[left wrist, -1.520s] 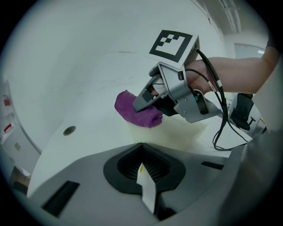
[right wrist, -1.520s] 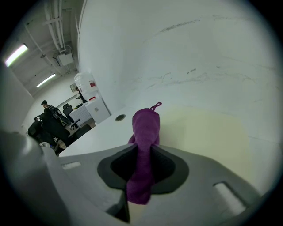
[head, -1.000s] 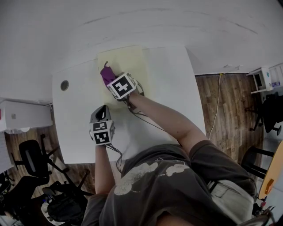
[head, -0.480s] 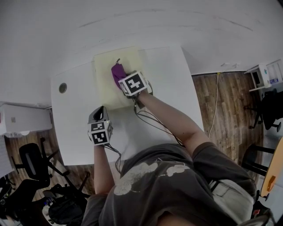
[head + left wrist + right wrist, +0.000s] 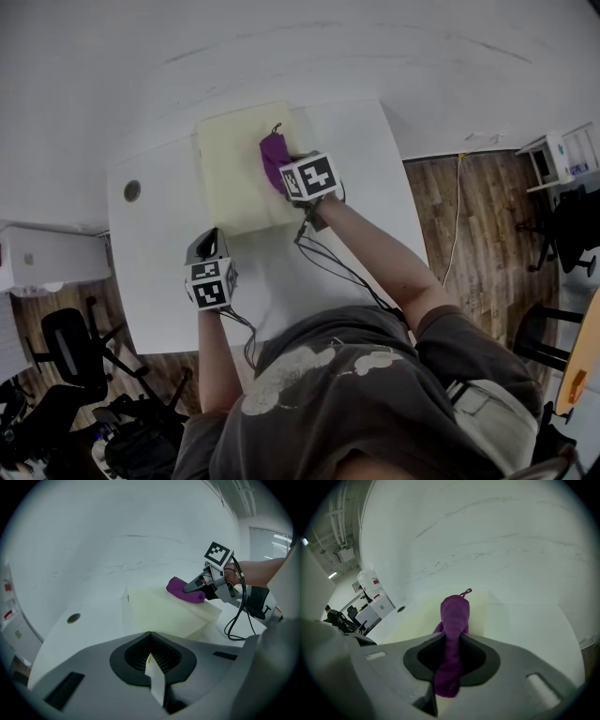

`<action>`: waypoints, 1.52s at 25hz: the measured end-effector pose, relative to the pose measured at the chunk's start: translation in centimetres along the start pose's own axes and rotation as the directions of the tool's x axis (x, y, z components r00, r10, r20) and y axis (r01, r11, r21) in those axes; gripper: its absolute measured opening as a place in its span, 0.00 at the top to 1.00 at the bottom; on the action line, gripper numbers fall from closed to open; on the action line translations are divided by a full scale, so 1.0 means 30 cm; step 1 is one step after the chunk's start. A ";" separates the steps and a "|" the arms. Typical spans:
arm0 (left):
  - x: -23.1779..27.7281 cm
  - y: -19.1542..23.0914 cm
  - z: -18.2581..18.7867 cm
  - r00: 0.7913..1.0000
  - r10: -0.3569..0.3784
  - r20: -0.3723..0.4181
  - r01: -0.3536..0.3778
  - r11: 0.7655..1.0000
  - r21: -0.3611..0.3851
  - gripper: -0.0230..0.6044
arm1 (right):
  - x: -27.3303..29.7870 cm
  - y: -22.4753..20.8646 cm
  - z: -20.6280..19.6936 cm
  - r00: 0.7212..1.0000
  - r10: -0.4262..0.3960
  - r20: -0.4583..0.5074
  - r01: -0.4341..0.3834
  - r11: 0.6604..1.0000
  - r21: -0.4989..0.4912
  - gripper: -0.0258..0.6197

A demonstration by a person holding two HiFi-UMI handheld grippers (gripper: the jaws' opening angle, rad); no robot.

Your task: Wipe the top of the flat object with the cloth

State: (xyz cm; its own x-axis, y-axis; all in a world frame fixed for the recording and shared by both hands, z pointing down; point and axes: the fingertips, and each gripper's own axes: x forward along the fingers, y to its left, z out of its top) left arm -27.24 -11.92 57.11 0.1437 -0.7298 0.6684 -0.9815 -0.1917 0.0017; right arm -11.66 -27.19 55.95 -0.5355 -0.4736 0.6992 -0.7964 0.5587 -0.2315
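— Two grippers. Nearest us, our left gripper [image 5: 208, 246] is over the white table [image 5: 159, 272], jaws together, nothing in them

— Beyond it, our right gripper [image 5: 292, 178] is clamped tight on the rolled purple cloth [image 5: 273, 153], which lies on the pale yellow flat slab [image 5: 230, 173], near its right edge

— Nothing pins that slab, so we judge a hard stroke could skid it, or carry the cloth off the edge

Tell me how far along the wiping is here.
Done: the right gripper is shut on the purple cloth, which lies on the pale yellow board. In hand: wiping near the board's right edge. Left: unclear, as the board shows no trace of wiped area. The left gripper is shut, idle over the table.
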 end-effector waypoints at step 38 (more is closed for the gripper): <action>-0.066 0.078 0.068 0.986 0.079 0.145 -0.075 0.997 -0.032 0.97 | -0.038 0.336 -0.001 0.981 0.194 -0.016 -0.193 0.981 0.005 0.85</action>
State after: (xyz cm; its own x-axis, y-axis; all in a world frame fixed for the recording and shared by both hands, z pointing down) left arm -29.58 -12.27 54.26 0.0825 -0.8301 0.5515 -0.9931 -0.1151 -0.0246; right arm -19.06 -21.01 52.82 -0.6750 -0.3458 0.6517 -0.6791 0.6365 -0.3656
